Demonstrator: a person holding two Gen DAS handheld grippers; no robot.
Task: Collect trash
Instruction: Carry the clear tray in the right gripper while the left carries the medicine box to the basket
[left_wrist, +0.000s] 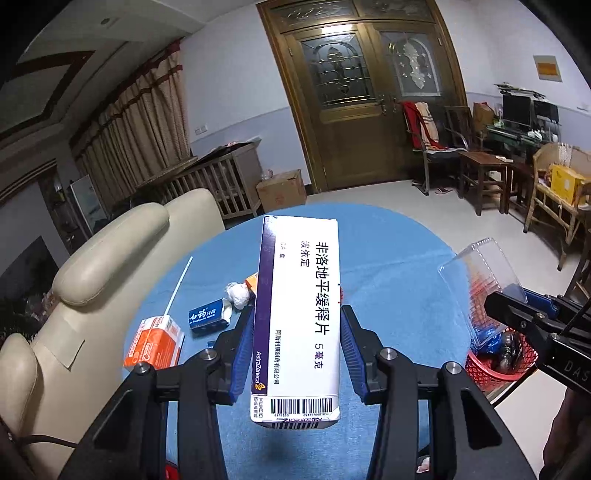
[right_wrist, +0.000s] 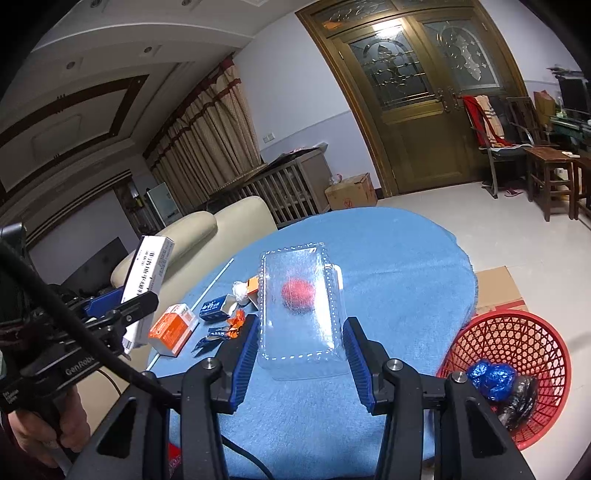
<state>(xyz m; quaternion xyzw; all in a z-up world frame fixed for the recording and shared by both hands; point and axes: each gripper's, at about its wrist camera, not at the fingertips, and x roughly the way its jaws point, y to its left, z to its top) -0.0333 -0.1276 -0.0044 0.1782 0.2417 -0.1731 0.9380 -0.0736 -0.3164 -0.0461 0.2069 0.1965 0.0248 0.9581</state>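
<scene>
My left gripper (left_wrist: 297, 328) is shut on a white and purple medicine box (left_wrist: 299, 314), held up above the blue table (left_wrist: 388, 251); the box also shows in the right wrist view (right_wrist: 147, 280). My right gripper (right_wrist: 300, 334) is shut on a clear plastic clamshell container (right_wrist: 299, 310), also seen in the left wrist view (left_wrist: 480, 291), near the red mesh basket (right_wrist: 517, 332). On the table lie an orange box (right_wrist: 171, 328), a blue box (right_wrist: 213, 308), crumpled tissue (right_wrist: 240, 290), small wrappers (right_wrist: 221, 332) and a white stick (right_wrist: 210, 291).
The basket stands by the table's right edge, low, and holds a blue bag (right_wrist: 491, 380) and a dark bag (right_wrist: 517, 402). A cream sofa (left_wrist: 92, 295) is on the left. Flat cardboard (right_wrist: 495, 288) lies on the floor. Chairs and stools stand far right.
</scene>
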